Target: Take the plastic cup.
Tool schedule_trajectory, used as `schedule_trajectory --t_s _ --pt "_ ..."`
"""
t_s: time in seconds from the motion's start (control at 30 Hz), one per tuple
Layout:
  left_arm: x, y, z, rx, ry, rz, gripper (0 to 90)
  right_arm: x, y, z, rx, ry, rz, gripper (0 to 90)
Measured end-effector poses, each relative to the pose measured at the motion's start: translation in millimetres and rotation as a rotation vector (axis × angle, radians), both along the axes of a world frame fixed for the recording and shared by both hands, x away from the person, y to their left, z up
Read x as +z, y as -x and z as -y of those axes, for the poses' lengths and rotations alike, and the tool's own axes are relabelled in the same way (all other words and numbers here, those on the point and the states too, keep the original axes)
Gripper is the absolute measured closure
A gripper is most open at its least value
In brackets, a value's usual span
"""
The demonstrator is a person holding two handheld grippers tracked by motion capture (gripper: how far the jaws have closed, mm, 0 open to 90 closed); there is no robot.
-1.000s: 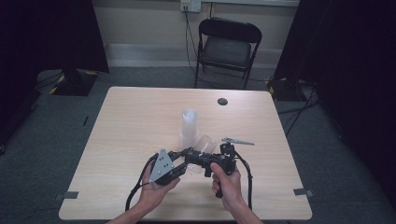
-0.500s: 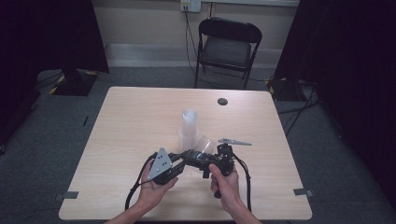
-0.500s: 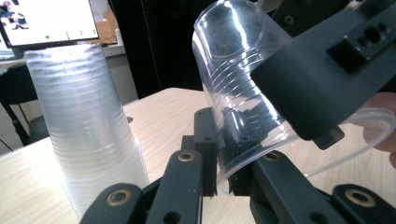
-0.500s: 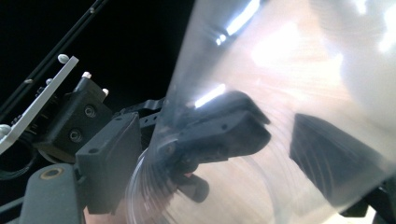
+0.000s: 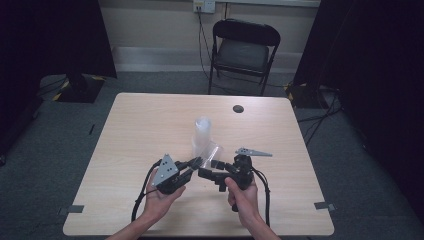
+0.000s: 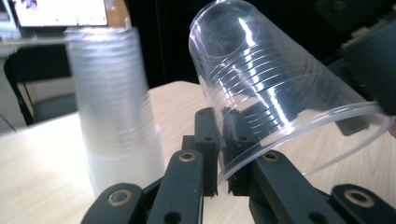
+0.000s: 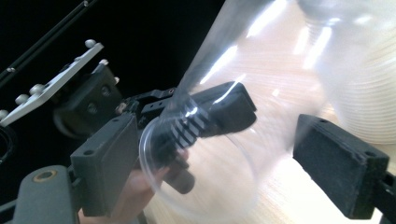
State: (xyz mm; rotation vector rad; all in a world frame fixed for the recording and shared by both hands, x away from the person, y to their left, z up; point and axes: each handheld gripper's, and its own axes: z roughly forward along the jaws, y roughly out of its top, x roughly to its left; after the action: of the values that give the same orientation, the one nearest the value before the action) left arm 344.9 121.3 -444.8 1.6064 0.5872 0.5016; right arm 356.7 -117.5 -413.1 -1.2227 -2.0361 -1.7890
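Right hand-held gripper point(image 5: 210, 169) has just let its jaws spread wide; in its own view the pads stand well apart on either side of the clear plastic cup point(image 7: 219, 154) and no longer press on it. Our left hand-held gripper point(image 5: 196, 162) has meanwhile been closing, and its jaws now pinch the cup's rim point(image 6: 280, 107) between them, one pad inside the mouth and one outside. The cup lies tilted in that grip, mouth toward the gripper and base pointing up and away.

We read this as a handover just completed: the cup was in the right jaws a second ago and now hangs from the left ones alone. We judge the separated cup is ready to be carried off and set down, once the right hand clears.

Just beyond the two grippers stands the stack of clear cups point(image 5: 202, 136), upright on the worktop point(image 5: 130, 130), near the held cup but apart from it. The worktop is pale wood grain, with a small dark disc point(image 5: 238, 108) toward its far edge.

Farther off we see grey carpet, a black folding chair point(image 5: 243, 50) against a pale wall, and dark curtains at both sides.
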Motion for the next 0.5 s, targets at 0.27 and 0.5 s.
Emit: schedule_trajectory --t_s 0.27,0.5 --pt "-0.1 -6.5 -11.5 0.010 0.020 -0.098 85.9 0.4 -2.7 7.6 -0.011 0.007 0.026 14.3" --pt "3.8 -8.2 -15.8 -0.006 0.017 -0.130 85.8 0.8 -5.2 14.7 -0.028 0.017 0.047 16.6"
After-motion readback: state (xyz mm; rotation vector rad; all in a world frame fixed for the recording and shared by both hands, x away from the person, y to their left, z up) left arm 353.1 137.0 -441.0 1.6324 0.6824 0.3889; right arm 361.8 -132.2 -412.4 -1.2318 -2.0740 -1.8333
